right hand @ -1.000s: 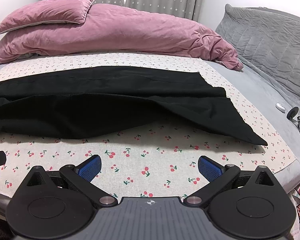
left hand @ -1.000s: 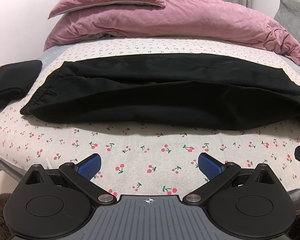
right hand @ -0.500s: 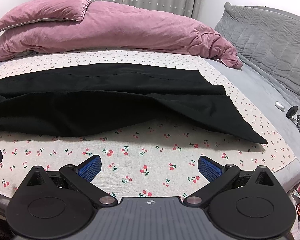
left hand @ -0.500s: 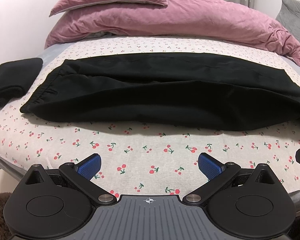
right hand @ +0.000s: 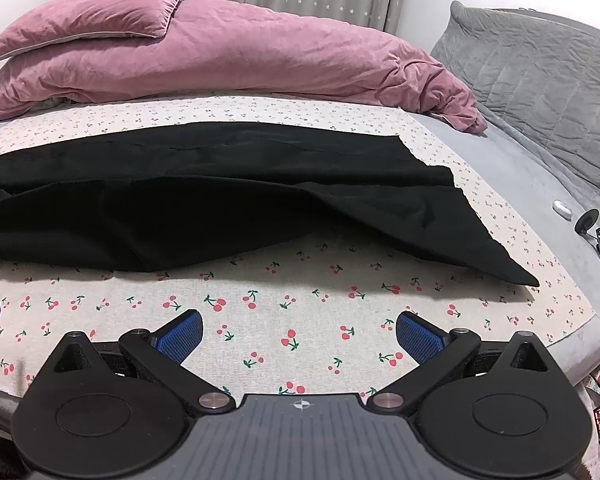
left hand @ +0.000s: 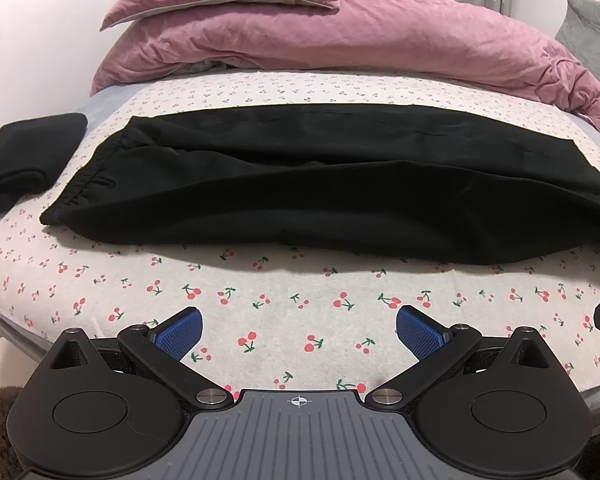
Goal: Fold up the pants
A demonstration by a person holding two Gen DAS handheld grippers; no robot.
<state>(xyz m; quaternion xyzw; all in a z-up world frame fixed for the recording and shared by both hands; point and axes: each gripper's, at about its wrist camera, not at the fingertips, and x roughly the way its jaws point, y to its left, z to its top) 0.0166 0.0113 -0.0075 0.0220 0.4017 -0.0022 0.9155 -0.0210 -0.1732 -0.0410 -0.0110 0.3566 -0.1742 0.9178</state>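
While both hand-held grippers [left hand: 298, 330] [right hand: 299, 330] gape empty, black pants [left hand: 300, 184] run off-frame.

Eased a little forward over the sheet [left hand: 284, 292] toward the pants [left hand: 300, 188] with both the left gripper [left hand: 299, 330] and the right gripper [right hand: 299, 330], bringing the near hem slightly lower in each wrist view than a second ago.

Pants [left hand: 300, 192] leg ends cut off at right edge; folded black cloth [left hand: 24, 156] cropped at left.
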